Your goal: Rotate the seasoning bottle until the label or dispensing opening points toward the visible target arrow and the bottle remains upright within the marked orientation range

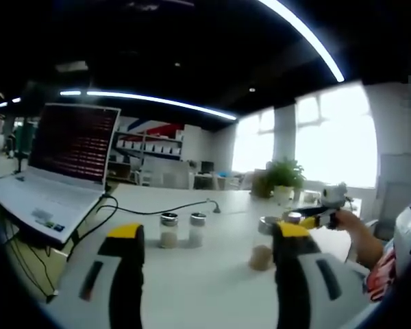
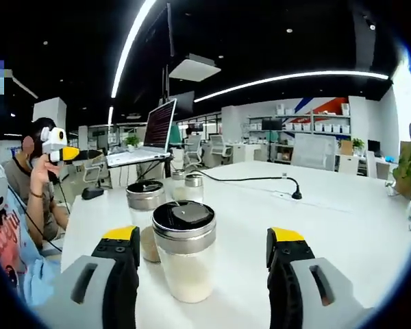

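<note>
White office surface: right tool gapes, empty, around the seasoning bottle at twelve o'clock, ready to twist; left tool open, idle.

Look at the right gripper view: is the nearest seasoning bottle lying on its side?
No, the seasoning bottle stands upright on the white table, metal cap on top.
</note>
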Action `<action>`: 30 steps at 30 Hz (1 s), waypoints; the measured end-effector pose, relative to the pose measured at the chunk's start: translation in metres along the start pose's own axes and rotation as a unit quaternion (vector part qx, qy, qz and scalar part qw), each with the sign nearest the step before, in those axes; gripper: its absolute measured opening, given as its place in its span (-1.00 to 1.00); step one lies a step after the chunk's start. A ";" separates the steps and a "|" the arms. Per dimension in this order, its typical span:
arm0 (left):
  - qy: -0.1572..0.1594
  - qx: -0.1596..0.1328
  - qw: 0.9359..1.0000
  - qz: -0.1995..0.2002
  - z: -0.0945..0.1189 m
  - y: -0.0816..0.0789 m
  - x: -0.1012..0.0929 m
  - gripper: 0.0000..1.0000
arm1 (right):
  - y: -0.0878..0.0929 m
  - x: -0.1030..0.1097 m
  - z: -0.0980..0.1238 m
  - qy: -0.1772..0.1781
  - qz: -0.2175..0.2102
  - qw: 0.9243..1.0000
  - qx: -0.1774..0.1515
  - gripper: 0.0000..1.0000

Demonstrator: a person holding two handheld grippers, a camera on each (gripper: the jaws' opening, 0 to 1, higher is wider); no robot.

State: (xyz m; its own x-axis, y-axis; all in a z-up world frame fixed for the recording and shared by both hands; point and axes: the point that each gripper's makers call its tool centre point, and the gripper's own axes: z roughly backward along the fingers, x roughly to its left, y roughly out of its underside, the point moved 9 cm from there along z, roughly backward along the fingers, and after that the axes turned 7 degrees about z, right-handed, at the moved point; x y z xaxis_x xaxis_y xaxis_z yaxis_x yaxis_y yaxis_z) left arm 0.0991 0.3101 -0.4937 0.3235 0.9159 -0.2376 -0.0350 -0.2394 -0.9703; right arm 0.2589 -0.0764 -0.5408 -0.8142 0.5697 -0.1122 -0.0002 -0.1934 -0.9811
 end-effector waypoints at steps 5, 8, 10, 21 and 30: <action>0.004 0.008 1.000 0.002 -0.003 0.003 0.000 0.62 | -0.003 0.005 0.010 0.025 -0.023 0.999 -0.003 0.49; 0.005 0.007 1.000 0.002 -0.003 0.003 0.000 0.62 | -0.004 0.009 0.014 0.044 -0.018 0.999 0.001 0.48; 0.006 0.004 1.000 0.000 -0.003 0.003 -0.001 0.62 | -0.007 0.009 0.018 0.074 -0.028 0.997 -0.006 0.42; -0.005 0.005 1.000 0.003 -0.006 0.005 0.002 0.64 | -0.016 0.019 0.021 0.175 -0.077 0.978 -0.088 0.42; 0.002 0.007 1.000 0.000 -0.007 0.006 -0.002 0.63 | -0.003 0.029 0.005 0.190 -0.058 0.979 -0.051 0.38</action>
State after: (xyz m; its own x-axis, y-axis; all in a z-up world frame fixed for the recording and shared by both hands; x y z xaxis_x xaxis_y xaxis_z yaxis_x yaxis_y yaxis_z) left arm 0.1051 0.3040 -0.4983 0.3265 0.9148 -0.2379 -0.0485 -0.2352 -0.9707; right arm 0.2323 -0.0629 -0.5408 -0.5367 0.8432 -0.0298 -0.0064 -0.0394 -0.9992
